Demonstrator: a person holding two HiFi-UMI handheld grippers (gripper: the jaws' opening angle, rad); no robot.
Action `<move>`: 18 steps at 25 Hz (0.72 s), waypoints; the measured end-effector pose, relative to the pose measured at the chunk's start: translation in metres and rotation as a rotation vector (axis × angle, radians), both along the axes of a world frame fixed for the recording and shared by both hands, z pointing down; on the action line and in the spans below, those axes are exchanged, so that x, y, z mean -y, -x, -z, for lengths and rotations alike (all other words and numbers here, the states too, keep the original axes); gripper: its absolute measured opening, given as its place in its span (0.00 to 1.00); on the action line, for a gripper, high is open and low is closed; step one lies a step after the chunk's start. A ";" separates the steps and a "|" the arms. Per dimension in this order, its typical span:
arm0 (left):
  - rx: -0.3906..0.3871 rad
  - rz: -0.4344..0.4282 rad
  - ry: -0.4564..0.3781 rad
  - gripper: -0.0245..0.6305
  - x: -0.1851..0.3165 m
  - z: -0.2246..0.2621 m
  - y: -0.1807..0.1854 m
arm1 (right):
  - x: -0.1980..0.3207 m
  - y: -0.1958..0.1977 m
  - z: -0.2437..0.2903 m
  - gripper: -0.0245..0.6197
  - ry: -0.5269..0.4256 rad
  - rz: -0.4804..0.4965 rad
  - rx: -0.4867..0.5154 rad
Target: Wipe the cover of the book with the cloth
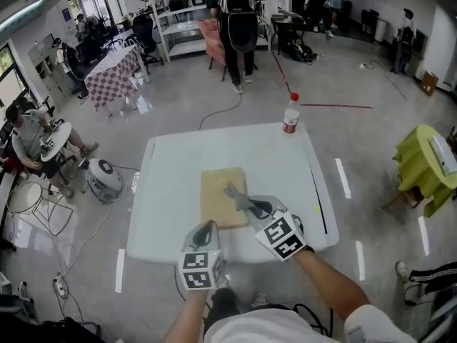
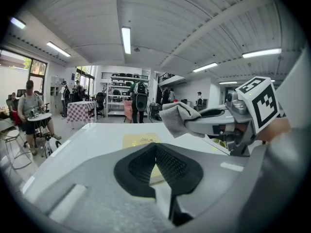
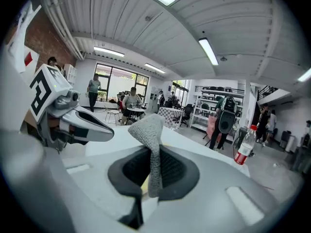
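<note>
A tan book [image 1: 218, 191] lies flat in the middle of the white table [image 1: 171, 184]. My right gripper [image 1: 243, 204] is shut on a grey cloth [image 1: 234, 195] and holds it over the book's right half. In the left gripper view the cloth [image 2: 176, 118] hangs a little above the book [image 2: 138, 140], not touching it. The right gripper view shows the cloth [image 3: 150, 140] pinched upright between the jaws. My left gripper [image 1: 208, 229] hovers at the book's near edge, shut, with nothing in its jaws [image 2: 156, 148].
A plastic bottle [image 1: 290, 113] with a red cap and label stands at the table's far right corner. A black strip [image 1: 319, 195] lies along the table's right edge. People, chairs, shelves and a robot vacuum [image 1: 104, 178] surround the table on the floor.
</note>
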State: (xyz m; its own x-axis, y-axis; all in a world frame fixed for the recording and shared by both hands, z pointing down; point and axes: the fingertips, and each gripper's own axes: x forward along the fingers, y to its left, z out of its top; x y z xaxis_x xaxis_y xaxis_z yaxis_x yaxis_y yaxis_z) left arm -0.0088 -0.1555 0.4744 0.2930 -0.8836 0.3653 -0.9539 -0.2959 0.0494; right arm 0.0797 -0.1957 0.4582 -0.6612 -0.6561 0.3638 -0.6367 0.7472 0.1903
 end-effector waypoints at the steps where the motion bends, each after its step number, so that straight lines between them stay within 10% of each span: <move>1: -0.010 0.006 -0.001 0.05 0.006 -0.002 0.007 | 0.010 0.004 -0.004 0.06 -0.005 0.001 -0.028; 18: -0.032 -0.061 0.053 0.05 0.110 -0.033 0.087 | 0.166 0.058 -0.075 0.06 -0.043 0.027 -0.468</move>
